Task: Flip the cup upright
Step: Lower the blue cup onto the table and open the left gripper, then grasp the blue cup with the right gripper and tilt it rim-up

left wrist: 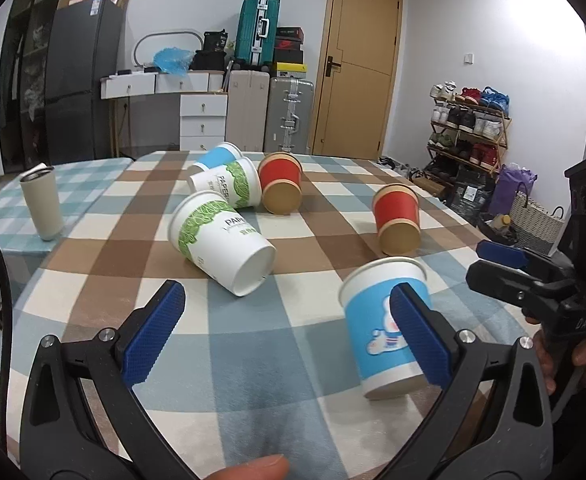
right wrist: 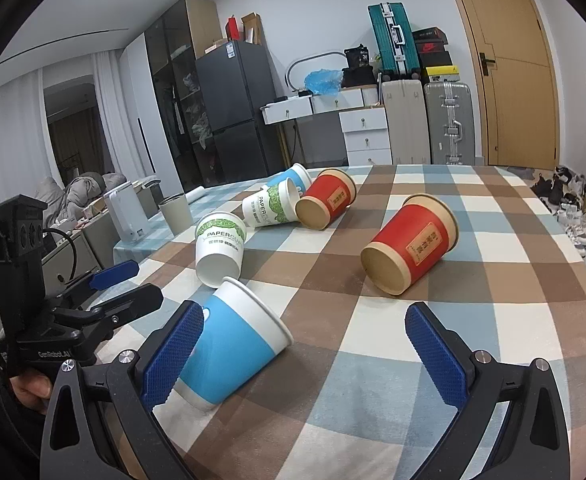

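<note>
Looking along the right gripper (right wrist: 305,356), found the blue cup (right wrist: 233,344) low and left of centre, seemingly on its side on the checked counter (right wrist: 373,400), rim toward the upper right and base toward the lens. Saw its fingers (right wrist: 173,354) spread wide with nothing held, the left one overlapping the cup's wall; could not tell whether touching. Saw the left gripper (left wrist: 289,334) spread just as wide and equally empty, with the same cup at lower right of its view, partly behind one blue pad.

Judged several ways for this to go badly:
- Closing on only one side would likely nudge the cup and set it rolling.
- Squeezing hard would probably dent a thin paper wall.
- Bringing both grippers onto one cup risked a clash, being already close together.
- Tipping up too fast could topple it toward the green-and-white cup (right wrist: 221,240) just beyond.

Read "PAPERCUP" in grey on that cup and on its twin (right wrist: 271,208) behind. Noted a tan label on the near red cup (right wrist: 413,248), characters too small to read. Made out "GenRobot.AI" on the left gripper's body at lower left of the right wrist view, and "DAS" on the right gripper's body at right of the left wrist view. Found only a cartoon figure on the blue cup.
</note>
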Demonstrator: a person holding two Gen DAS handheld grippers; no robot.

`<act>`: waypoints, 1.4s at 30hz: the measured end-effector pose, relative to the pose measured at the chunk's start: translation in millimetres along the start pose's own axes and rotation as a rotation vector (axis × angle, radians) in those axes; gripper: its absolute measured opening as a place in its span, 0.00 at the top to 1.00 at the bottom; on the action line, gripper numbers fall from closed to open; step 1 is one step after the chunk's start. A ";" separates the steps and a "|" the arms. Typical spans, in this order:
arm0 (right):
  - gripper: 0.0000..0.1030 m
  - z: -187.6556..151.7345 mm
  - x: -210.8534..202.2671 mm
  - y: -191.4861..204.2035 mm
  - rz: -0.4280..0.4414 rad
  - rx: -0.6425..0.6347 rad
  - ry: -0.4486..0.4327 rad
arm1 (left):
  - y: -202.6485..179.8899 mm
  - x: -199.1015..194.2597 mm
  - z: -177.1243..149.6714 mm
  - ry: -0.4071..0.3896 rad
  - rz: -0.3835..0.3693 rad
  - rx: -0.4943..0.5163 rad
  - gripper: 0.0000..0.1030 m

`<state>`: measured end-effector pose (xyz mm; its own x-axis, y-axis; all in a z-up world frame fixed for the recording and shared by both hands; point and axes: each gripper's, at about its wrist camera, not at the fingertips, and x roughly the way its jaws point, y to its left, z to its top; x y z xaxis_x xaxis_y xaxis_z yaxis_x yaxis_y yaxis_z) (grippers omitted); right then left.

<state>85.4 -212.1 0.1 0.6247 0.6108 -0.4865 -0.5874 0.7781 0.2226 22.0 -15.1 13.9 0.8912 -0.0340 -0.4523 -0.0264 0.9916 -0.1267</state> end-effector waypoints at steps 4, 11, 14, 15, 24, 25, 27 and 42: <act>0.00 0.1 5.0 4.8 0.004 0.008 0.023 | 5.0 -2.7 0.1 -0.024 0.020 0.013 0.01; 0.00 0.2 14.6 10.6 -0.009 0.027 0.085 | 12.5 -2.2 -2.1 -0.018 0.012 0.000 0.01; 0.00 0.7 19.6 9.0 -0.009 0.052 0.125 | 13.3 -1.5 -2.8 -0.012 0.010 -0.004 0.01; 0.00 1.3 22.2 7.9 -0.006 0.061 0.141 | 13.7 -2.1 -3.6 -0.012 0.010 -0.001 0.01; 0.00 2.5 46.3 14.2 0.088 0.140 0.274 | 18.3 2.3 -12.7 0.006 0.028 0.010 0.01; 0.00 2.9 49.3 15.1 0.100 0.150 0.287 | 20.0 3.3 -12.9 0.008 0.023 0.001 0.01; 0.00 4.6 56.4 15.2 0.120 0.177 0.320 | 22.1 4.3 -13.5 0.011 0.022 -0.006 0.01; 0.16 12.8 85.6 4.7 0.223 0.369 0.493 | 24.4 6.4 -13.3 0.013 0.020 -0.016 0.01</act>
<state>142.7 -154.3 -29.6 0.1472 0.6926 -0.7061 -0.4060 0.6933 0.5954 21.1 7.2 -3.8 0.8845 -0.0159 -0.4663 -0.0514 0.9900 -0.1313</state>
